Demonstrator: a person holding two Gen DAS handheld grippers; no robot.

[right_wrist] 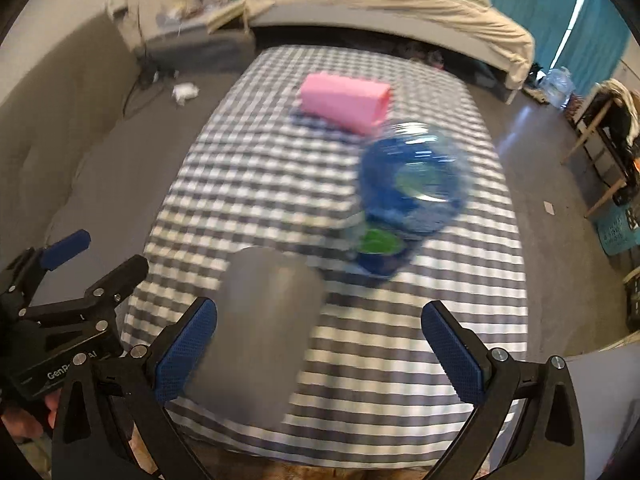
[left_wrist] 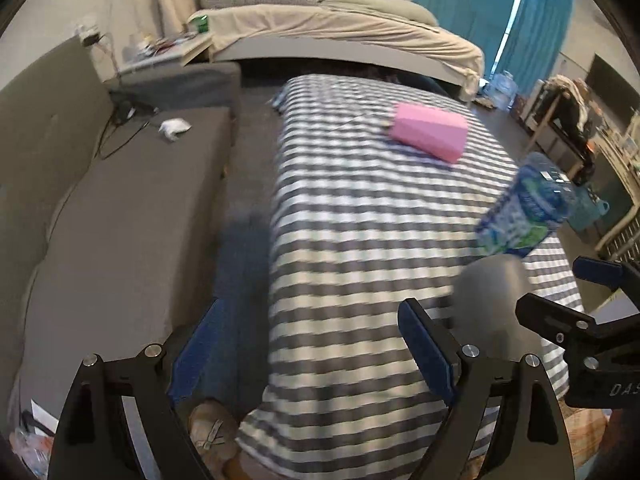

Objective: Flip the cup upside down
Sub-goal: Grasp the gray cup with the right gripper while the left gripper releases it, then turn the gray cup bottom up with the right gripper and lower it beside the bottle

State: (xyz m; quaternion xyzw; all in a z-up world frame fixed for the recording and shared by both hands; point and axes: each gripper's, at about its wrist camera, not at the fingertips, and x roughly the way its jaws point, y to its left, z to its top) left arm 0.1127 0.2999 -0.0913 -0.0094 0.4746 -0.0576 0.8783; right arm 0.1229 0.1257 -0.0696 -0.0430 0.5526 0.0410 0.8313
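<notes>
A grey cup (right_wrist: pixel 264 320) stands on the checked tablecloth (right_wrist: pixel 320 160) near the table's front edge, blurred by motion. It also shows in the left wrist view (left_wrist: pixel 496 300) at the right. My right gripper (right_wrist: pixel 320 344) is open, and its left fingertip sits close beside the cup. My left gripper (left_wrist: pixel 312 348) is open and empty, over the table's left front corner, left of the cup. The right gripper shows at the right edge of the left wrist view (left_wrist: pixel 576 292).
A blue and green plastic bottle (right_wrist: pixel 408 196) lies or tilts on the table behind the cup. A pink box (right_wrist: pixel 346 100) lies further back. A grey sofa (left_wrist: pixel 120 208) runs along the left. A bed (left_wrist: pixel 340 28) stands beyond the table.
</notes>
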